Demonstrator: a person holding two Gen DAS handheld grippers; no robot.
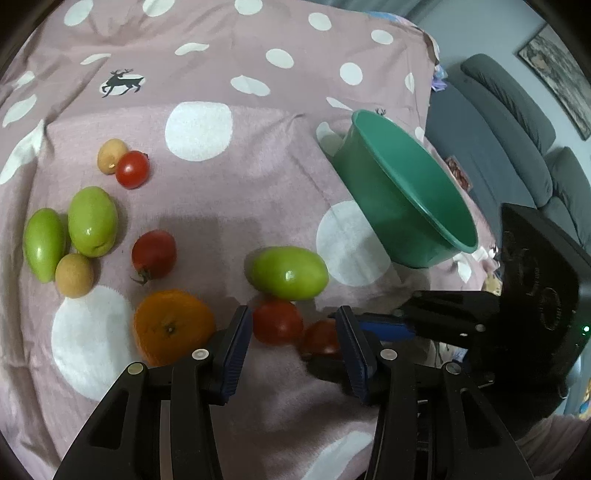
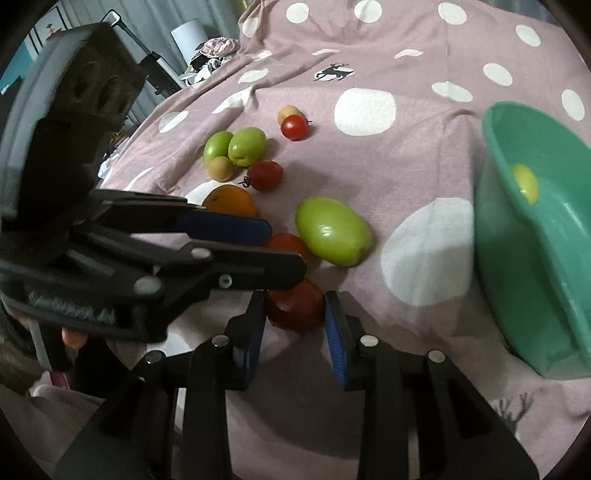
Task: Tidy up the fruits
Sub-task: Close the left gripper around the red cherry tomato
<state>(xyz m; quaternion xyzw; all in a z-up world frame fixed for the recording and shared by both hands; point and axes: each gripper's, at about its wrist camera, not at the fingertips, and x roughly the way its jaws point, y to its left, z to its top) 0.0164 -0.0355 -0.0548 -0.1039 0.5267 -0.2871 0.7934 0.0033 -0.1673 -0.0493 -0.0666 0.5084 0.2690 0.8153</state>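
Observation:
Fruits lie on a pink polka-dot blanket point(image 1: 229, 206). My left gripper point(image 1: 293, 332) is open around a red tomato point(image 1: 277, 322), with an orange point(image 1: 171, 325) just left of it. My right gripper point(image 2: 295, 310) is closed on a second red tomato point(image 2: 295, 304), also seen in the left wrist view point(image 1: 320, 338). A large green fruit point(image 1: 288, 272) lies just beyond both. A green bowl point(image 2: 535, 236) to the right holds one yellow-green fruit point(image 2: 524, 182). Farther left lie two green fruits point(image 1: 92, 221), two tan fruits point(image 1: 74, 275) and two more red tomatoes point(image 1: 153, 254).
The blanket drops off at its right edge toward a grey sofa point(image 1: 509, 122). In the right wrist view, a white cylinder point(image 2: 190, 35) and a clutter of clothes point(image 2: 218, 48) stand beyond the blanket's far left edge.

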